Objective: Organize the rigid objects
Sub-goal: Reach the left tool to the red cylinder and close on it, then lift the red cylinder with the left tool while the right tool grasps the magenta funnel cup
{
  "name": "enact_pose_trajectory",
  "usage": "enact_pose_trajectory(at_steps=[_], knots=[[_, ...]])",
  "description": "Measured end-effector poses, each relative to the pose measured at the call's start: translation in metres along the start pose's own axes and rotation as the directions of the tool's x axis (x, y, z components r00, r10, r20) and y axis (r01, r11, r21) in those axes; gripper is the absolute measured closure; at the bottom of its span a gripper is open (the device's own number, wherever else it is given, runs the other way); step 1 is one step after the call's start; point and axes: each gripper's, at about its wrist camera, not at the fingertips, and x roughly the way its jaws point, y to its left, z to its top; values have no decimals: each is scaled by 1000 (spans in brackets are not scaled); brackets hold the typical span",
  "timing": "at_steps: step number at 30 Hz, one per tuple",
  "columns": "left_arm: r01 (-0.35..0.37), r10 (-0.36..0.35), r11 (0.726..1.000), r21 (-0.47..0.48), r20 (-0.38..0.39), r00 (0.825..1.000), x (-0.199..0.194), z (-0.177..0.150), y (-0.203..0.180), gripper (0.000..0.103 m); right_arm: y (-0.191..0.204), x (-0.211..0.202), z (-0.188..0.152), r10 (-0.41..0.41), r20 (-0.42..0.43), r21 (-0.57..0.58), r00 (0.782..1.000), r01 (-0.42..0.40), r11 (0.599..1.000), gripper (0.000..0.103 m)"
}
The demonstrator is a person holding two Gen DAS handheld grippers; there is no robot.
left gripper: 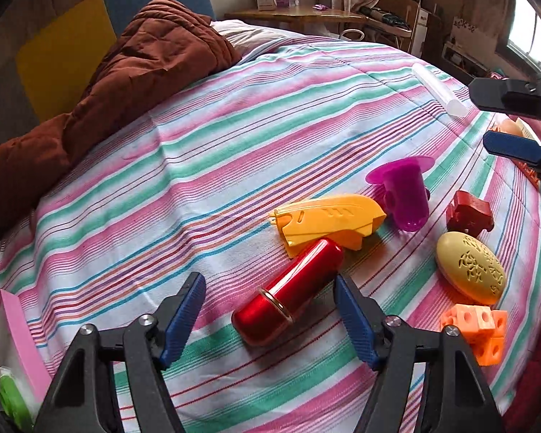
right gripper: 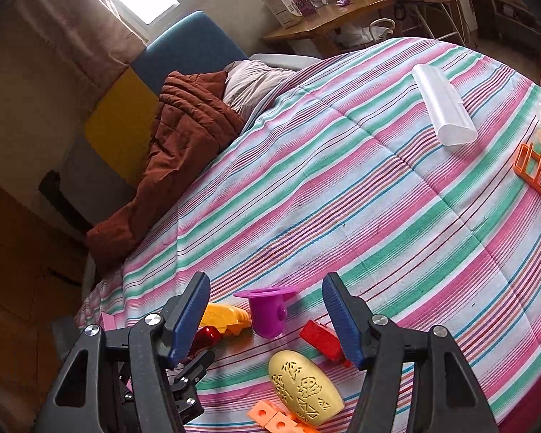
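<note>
Left tongs [left gripper: 270, 312] gape half-wide around the red capsule [left gripper: 288, 297], untouched, its long axis slanting toward upper right; right tongs [right gripper: 267, 319] hover half-wide, empty.

Glossy metallic red capsule [left gripper: 288, 297], matt plastic yellow oval [left gripper: 470, 272], woven striped cloth bedspread [left gripper: 234, 144].

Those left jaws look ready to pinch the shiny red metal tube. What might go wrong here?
The shiny red metal tube lies slanted between the open left jaws, so slick rounded metal might squirt out or roll on the soft striped bedspread. The yellow plastic boat-shaped toy looks to touch the tube's far end and could get nudged into the purple plastic cup.
</note>
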Motion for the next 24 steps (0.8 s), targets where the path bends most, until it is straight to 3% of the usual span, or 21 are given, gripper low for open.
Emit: enact_pose_trajectory(at_steps=[1, 2, 3, 13, 20, 24], knots=[[17, -17, 1000, -14, -7, 1000, 4, 0, 1, 47, 0, 1, 0, 0, -3, 1, 1000, 0, 1000, 37], [24, -24, 999, -33, 16, 1000, 2, 0, 2, 58, 0, 1, 0, 0, -7, 1, 1000, 0, 1000, 37], [24, -23, 999, -39, 23, 999, 1, -1, 1, 76, 0, 2, 0, -1, -9, -2, 1000, 1, 1000, 37], [33, -17, 979, -203, 80, 997, -30, -53, -1, 76, 3, 3, -1, -11, -20, -16, 1000, 10, 1000, 38], [6, 20, 974, -229, 113, 993, -51, -90, -10, 76, 15, 14, -8, 21, -93, -70, 995, -28, 997, 55], [3, 32, 971, -239, 140, 990, -57, -102, -10, 76, 28, 27, -17, -5, -160, -141, 987, -18, 990, 56]])
